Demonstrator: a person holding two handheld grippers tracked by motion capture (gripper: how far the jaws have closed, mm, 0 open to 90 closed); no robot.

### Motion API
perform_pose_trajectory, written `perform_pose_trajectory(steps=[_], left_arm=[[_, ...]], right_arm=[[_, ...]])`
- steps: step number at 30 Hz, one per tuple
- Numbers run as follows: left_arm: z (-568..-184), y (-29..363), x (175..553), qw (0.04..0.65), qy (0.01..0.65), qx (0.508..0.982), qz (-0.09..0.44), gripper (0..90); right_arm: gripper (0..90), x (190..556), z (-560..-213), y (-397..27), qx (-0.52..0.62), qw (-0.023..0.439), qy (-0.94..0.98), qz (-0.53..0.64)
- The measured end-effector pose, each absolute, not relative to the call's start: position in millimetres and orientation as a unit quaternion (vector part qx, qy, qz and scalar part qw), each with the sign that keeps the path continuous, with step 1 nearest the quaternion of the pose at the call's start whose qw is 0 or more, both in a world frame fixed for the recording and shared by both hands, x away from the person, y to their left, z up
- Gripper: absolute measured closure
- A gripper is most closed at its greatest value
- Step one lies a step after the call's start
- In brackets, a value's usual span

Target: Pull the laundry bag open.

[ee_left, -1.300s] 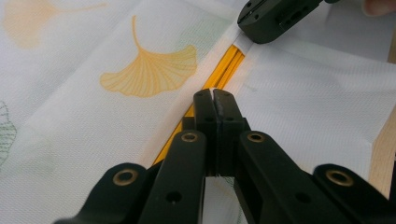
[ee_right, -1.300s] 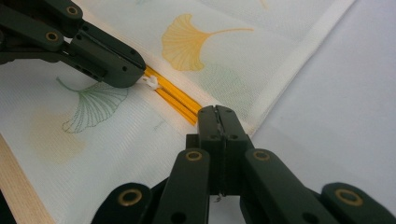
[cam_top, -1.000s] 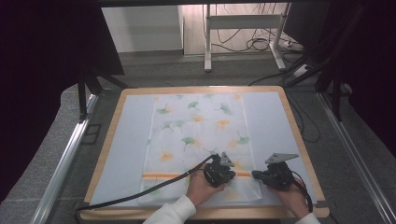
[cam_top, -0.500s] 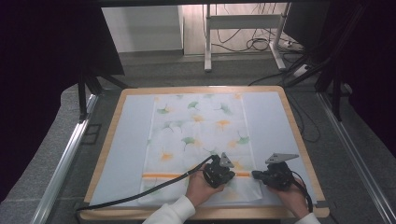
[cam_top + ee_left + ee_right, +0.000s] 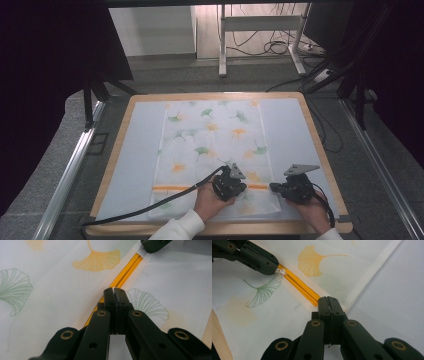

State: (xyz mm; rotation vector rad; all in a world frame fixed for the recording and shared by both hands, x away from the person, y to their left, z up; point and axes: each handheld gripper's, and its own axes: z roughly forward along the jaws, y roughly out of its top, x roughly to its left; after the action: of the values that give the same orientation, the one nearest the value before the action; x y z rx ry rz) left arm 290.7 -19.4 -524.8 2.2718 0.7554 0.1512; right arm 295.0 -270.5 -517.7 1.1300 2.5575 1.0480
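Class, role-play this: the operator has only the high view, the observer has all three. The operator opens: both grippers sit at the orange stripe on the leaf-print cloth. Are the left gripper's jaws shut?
Observer: Yes. In the left gripper view the left gripper has its jaws pressed together over the orange stripe.
Operator: Anything at its tip?
Observer: The right gripper view shows a small white piece there; I cannot tell whether it is pinched.
Operator: And the right gripper?
Observer: The right gripper is shut too, on the stripe near the cloth edge.
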Motion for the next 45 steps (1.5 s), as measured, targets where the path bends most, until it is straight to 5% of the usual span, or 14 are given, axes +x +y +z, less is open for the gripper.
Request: perform_pose_trajectory(steps=[45], left_arm=[[-529,58,281,0.366,0.341,0.863,0.062,90.0]], right_arm=[[89.4,294,-518,-271,0.380,0.078,0.853,0.350]])
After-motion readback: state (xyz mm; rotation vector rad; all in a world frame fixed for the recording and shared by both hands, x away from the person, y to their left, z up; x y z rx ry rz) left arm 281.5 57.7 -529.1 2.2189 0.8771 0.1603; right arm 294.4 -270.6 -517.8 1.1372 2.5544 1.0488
